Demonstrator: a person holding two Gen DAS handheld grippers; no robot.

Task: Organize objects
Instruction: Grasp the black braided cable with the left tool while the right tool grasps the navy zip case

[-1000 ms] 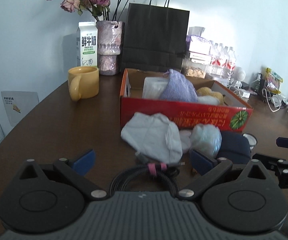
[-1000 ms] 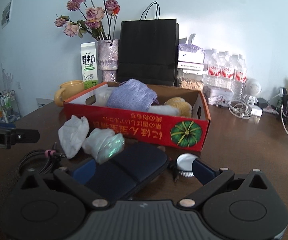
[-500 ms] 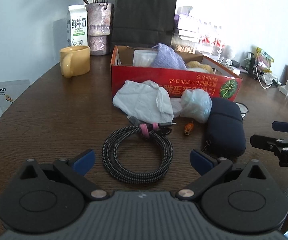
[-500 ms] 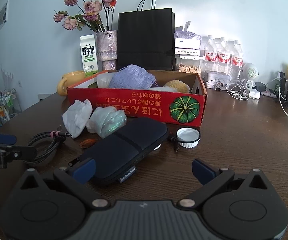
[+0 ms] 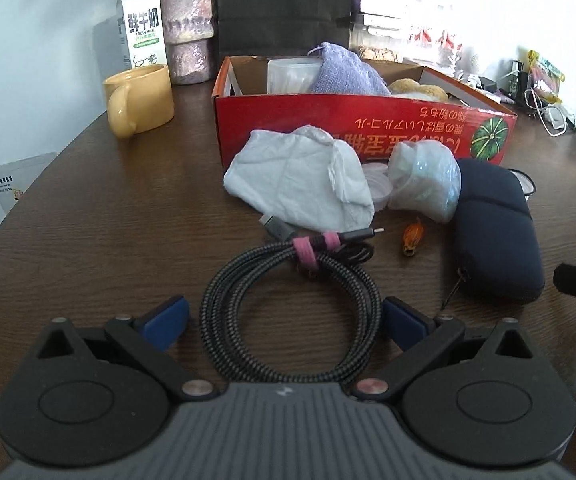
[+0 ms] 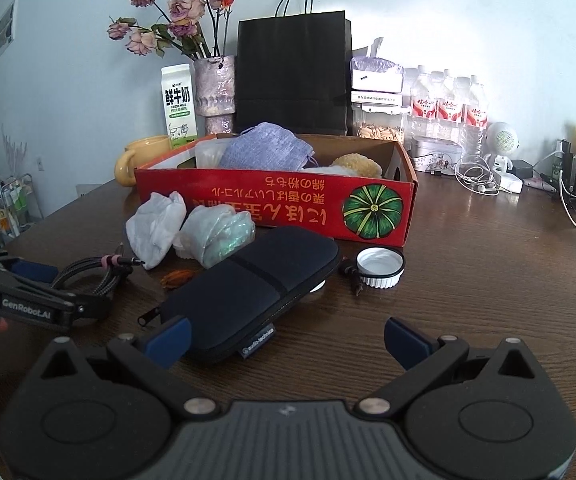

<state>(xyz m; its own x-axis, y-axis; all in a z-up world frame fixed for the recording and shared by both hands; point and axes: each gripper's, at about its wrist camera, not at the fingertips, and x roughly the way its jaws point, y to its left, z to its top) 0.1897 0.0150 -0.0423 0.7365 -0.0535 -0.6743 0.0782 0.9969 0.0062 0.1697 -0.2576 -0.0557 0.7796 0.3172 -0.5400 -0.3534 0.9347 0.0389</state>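
Note:
A coiled black braided cable (image 5: 291,308) with a pink tie lies on the brown table (image 5: 108,220), its loop between the fingers of my left gripper (image 5: 284,320), which is open. Behind it sit a crumpled white bag (image 5: 299,184), a clear plastic bundle (image 5: 423,184) and a small orange thing (image 5: 411,236). A navy zip case (image 6: 248,292) lies in front of my open right gripper (image 6: 288,340), its near end by the left fingertip. The red cardboard box (image 6: 276,204) holds a purple cloth and yellow sponge. The left gripper (image 6: 28,300) shows at that view's left edge.
A white lid (image 6: 379,268) lies right of the case. At the back stand a yellow mug (image 5: 140,100), milk carton (image 5: 144,32), vase (image 5: 190,28), black paper bag (image 6: 291,72) and water bottles (image 6: 447,108). Chargers and cables (image 6: 487,180) crowd the far right.
Both grippers drew back from the pile, still open. The left one then came down around the cable coil. The right one now faces the case's near end.

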